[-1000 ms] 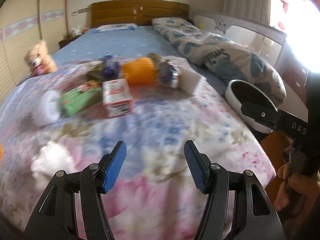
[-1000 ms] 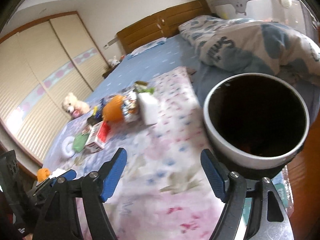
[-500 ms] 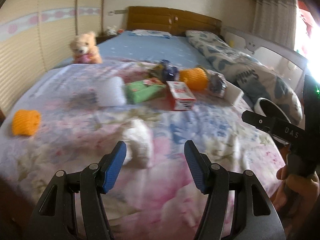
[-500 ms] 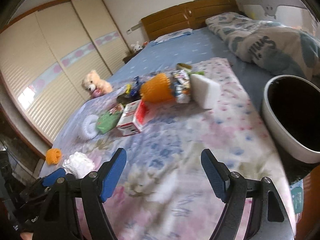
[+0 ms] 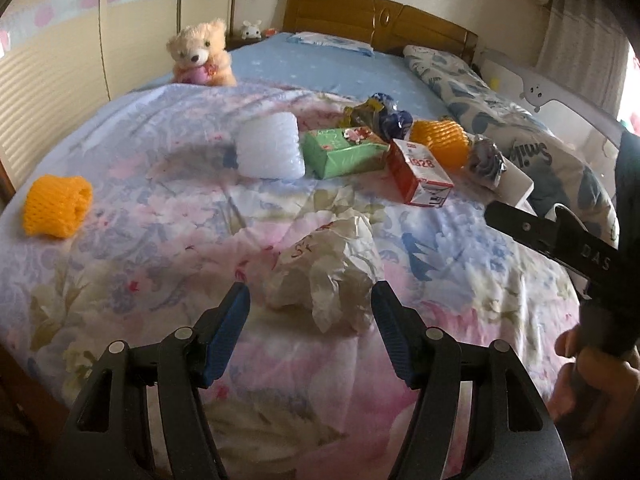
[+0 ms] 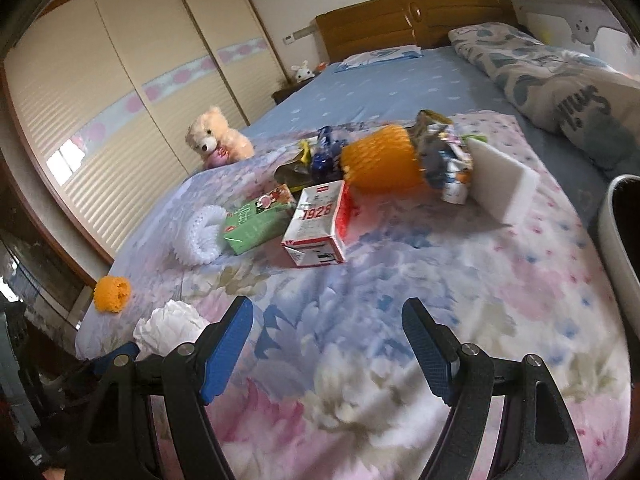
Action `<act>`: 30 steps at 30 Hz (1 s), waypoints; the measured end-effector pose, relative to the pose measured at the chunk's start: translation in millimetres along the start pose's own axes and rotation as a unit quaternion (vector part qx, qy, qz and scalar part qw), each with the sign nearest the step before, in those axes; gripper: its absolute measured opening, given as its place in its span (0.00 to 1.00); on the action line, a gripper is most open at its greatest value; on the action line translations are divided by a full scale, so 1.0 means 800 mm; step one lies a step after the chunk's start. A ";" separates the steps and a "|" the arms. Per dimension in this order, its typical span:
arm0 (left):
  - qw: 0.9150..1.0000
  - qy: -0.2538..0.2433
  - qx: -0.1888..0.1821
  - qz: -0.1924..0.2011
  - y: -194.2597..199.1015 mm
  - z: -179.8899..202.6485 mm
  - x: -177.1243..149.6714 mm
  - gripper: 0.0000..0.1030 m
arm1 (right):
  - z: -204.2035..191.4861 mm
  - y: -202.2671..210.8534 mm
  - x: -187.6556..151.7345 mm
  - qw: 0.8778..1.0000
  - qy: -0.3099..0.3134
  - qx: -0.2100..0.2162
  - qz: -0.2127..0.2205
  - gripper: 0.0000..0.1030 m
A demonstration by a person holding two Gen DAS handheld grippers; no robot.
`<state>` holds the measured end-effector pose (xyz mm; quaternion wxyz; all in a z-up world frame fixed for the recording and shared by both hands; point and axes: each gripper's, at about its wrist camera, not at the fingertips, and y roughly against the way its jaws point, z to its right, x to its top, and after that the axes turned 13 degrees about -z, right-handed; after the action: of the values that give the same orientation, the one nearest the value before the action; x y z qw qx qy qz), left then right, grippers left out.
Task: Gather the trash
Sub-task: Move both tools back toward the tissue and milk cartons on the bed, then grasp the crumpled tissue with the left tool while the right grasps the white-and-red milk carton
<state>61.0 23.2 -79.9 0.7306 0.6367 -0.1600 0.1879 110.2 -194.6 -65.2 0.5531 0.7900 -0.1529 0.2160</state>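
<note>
The left gripper point(image 5: 310, 312) hangs with jaws apart and empty, lined up on the crumpled white paper wad point(image 5: 326, 272) near the bed's foot edge, likely the first pick. The right gripper point(image 6: 328, 340) is likewise spread and empty. Farther up the floral quilt point(image 5: 160, 240) lie a red-and-white carton point(image 6: 316, 226) and green box point(image 6: 258, 218); the white bin point(image 6: 618, 240) waits off the right edge.

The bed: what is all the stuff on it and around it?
Crumpled paper: 1, white, nearest, in front of the left gripper.
Foam net sleeves: 2, orange, one at the quilt's left edge, one in the pile.
White foam net: 1, beside the green box.
Green box: 1, mid-quilt.
Red-white carton: 1, in front of the pile.
White block: 1, right of the pile.
Wrappers: several, mixed colours, in the pile.
Teddy bear: 1, cream, far left.
Bin: 1, white, right edge.
Left hand-held gripper: open.
Right hand-held gripper: open.
</note>
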 end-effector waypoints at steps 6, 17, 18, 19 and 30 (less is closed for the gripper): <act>1.000 -0.001 -0.007 0.001 -0.010 -0.002 0.010 0.64 | -0.010 -0.033 0.028 1.000 0.010 -0.001 -0.010 0.76; 0.999 -0.009 -0.032 0.002 -0.033 -0.003 0.048 0.34 | -0.017 -0.105 0.077 0.998 0.023 -0.019 -0.051 0.72; 0.999 -0.010 -0.033 0.002 -0.033 -0.003 0.050 0.30 | -0.017 -0.109 0.079 0.998 0.022 -0.023 -0.053 0.65; 0.999 -0.010 -0.035 0.003 -0.034 -0.004 0.052 0.28 | -0.016 -0.112 0.082 0.998 0.022 -0.029 -0.055 0.61; 0.998 -0.028 -0.058 0.017 -0.016 0.018 0.051 0.19 | 0.003 -0.061 0.054 0.999 0.020 -0.014 -0.038 0.50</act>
<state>103.5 10.7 -69.8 0.7585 0.5953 -0.2019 0.1721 170.9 -180.2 -83.1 0.5746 0.7830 -0.1147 0.2088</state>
